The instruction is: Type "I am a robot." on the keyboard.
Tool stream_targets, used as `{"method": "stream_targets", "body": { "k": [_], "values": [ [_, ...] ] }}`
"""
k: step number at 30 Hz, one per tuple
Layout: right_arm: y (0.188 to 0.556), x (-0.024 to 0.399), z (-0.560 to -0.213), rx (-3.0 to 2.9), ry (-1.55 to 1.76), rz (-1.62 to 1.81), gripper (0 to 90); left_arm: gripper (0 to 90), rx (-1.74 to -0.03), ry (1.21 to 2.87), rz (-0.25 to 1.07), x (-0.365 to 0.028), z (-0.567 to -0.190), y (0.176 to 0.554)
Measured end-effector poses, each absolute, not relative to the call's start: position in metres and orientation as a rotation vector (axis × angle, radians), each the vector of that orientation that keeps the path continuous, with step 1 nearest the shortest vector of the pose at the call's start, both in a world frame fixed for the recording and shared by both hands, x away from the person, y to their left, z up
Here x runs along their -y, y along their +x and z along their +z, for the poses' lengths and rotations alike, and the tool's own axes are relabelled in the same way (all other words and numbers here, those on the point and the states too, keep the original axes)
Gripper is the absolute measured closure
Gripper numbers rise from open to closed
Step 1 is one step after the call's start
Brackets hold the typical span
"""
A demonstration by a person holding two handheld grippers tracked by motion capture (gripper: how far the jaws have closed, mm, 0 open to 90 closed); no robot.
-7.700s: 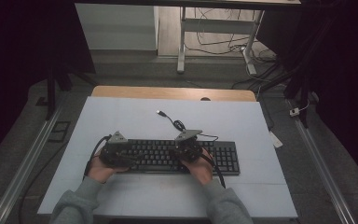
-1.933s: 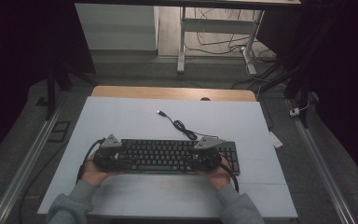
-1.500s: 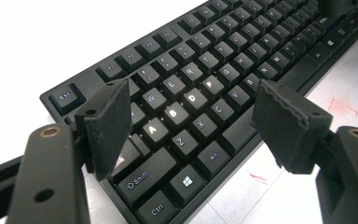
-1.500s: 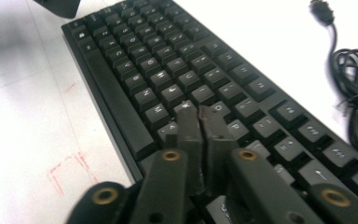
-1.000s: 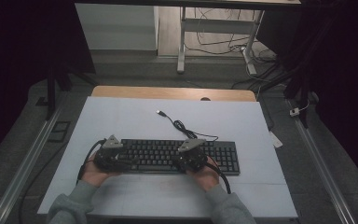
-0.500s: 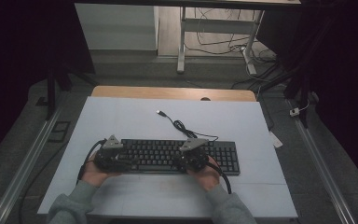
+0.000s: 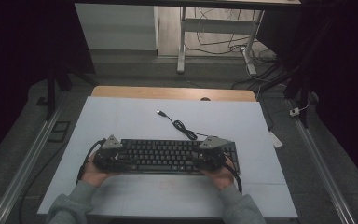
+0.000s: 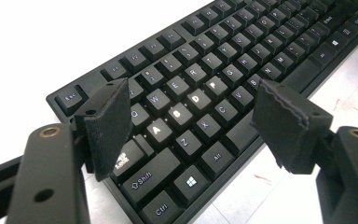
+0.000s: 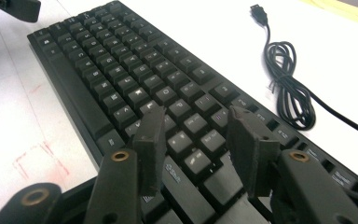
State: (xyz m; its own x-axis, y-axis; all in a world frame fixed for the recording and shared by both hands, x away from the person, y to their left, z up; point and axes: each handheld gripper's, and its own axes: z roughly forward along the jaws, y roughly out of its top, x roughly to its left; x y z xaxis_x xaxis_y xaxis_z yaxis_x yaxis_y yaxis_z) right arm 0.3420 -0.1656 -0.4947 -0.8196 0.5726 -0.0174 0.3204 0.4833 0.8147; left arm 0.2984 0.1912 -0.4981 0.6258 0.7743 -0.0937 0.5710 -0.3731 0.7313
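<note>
On the worktop (image 7: 121, 116) near the person, the keyboard (image 7: 168, 156) lies flat with the left gripper (image 8: 191, 121) spread wide over its left keys and the right gripper (image 9: 193, 140), jaws just opened and empty, above the right keys, so each should descend squarely onto a single key.

It looked like a lab: a white table (image 7: 121, 116) amid dark curtains, floor rails (image 7: 23, 163) at 9 o'clock, loose cables (image 7: 214, 42) at 12.

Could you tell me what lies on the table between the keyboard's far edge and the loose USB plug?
In the high view, only the keyboard's black cable, bunched in a small coil, lies before the USB plug; the rest is bare white table.
</note>
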Motion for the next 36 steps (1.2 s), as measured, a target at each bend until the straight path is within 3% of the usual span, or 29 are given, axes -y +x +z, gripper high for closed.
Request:
{"method": "stream_targets", "body": {
  "k": [14, 36],
  "values": [
    [0.333, 0.18, -0.494, -2.444, 0.724, 1.249, 54.9, 28.1, -1.029, 2.076, 0.365, -0.191, -0.499, 0.289],
    [0.3, 0.268, -0.497, -2.34, 0.853, 1.219, 51.2, 27.1, -1.02, 2.036, 0.387, -0.213, -0.502, 0.253]
  ]
}}
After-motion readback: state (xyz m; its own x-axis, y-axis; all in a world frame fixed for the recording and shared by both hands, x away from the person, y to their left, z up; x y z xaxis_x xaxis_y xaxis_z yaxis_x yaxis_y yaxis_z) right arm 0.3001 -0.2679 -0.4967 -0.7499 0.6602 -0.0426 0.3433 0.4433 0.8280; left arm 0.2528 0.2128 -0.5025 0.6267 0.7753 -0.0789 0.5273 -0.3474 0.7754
